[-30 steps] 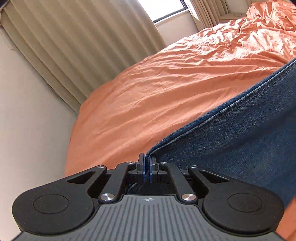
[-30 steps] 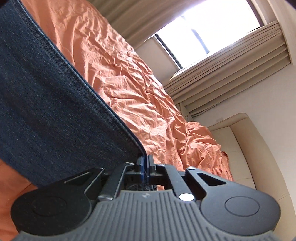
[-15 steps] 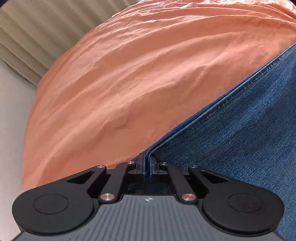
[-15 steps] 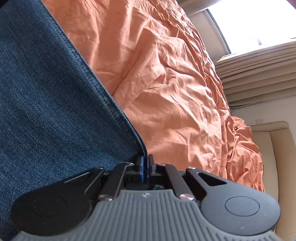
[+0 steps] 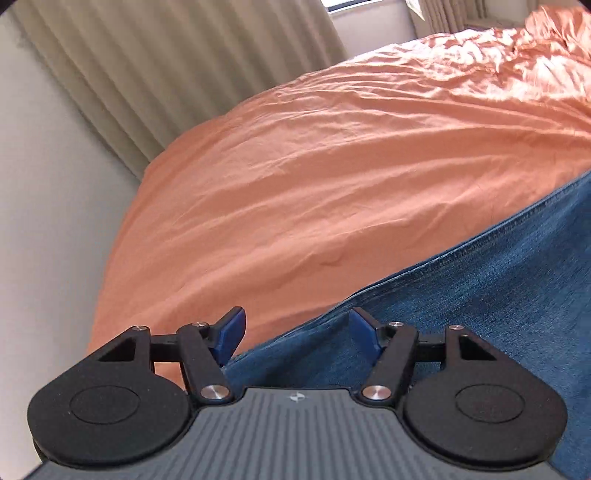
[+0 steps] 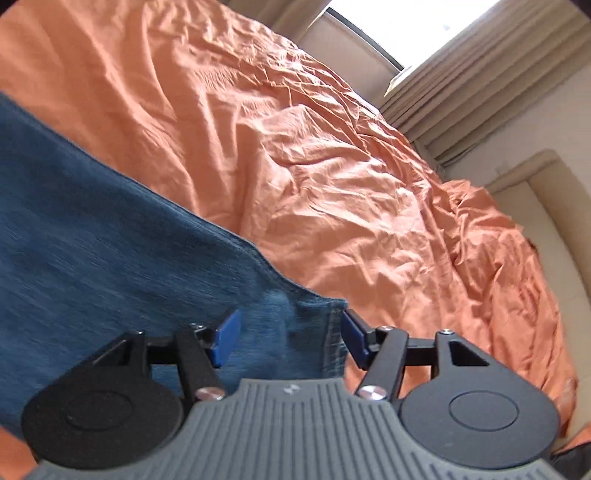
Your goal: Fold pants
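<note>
Blue denim pants (image 5: 480, 306) lie on an orange bedsheet (image 5: 332, 166). In the left wrist view their seamed edge runs from the right down to my left gripper (image 5: 297, 332), whose jaws are opening; the blue pads (image 5: 231, 332) stand apart, clear of the cloth lying beneath them. In the right wrist view the pants (image 6: 92, 236) fill the left half. Their hemmed corner lies between the pads (image 6: 227, 338) of my right gripper (image 6: 290, 338), whose jaws are also opening and no longer pinch the denim.
The wrinkled orange sheet (image 6: 351, 184) covers the whole bed. Beige curtains (image 5: 147, 74) and a pale wall stand beyond the bed's left edge. A window (image 6: 399, 26), more curtains and a cream headboard (image 6: 535, 206) lie at the right.
Both grippers were shut on the pants' edge and have now let go, pads spread wide. The denim has dropped onto the sheet and both hands have pulled back.
</note>
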